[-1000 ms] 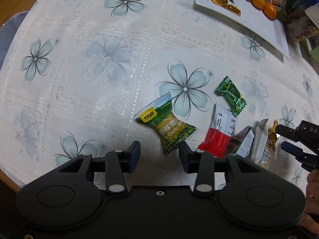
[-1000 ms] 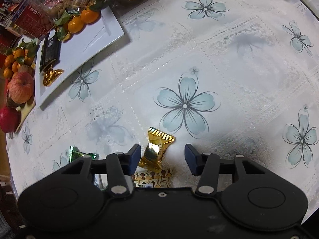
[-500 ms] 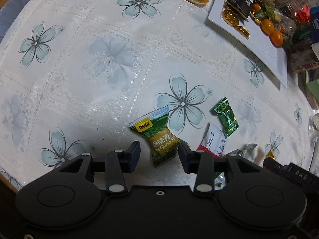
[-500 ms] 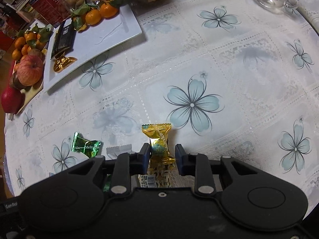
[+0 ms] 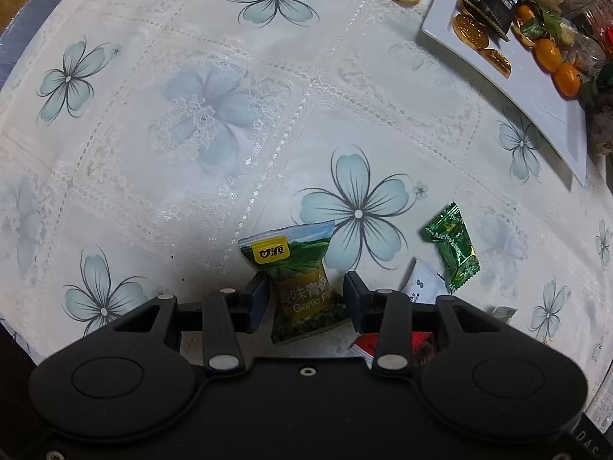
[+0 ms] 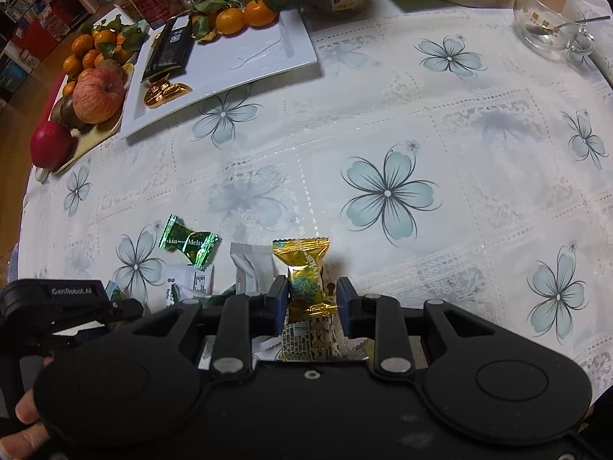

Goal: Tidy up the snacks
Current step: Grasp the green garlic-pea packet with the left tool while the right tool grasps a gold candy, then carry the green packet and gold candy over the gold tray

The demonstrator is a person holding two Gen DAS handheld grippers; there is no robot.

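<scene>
Left gripper [image 5: 306, 299] over green garlic-pea packet [image 5: 302, 283]

Jaws straddle the packet, pads apart from it; green foil candy [image 5: 452, 247] lies nearby on the tablecloth [image 5: 191, 134].

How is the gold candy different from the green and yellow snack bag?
The gold candy is shiny foil; the green and yellow snack bag has printed pictures and writing. The right gripper pinches the gold candy, while the left gripper only straddles the bag, fingers apart from it. The bag lies flat on the tablecloth. Both are sealed wrappers with crimped ends.
</scene>
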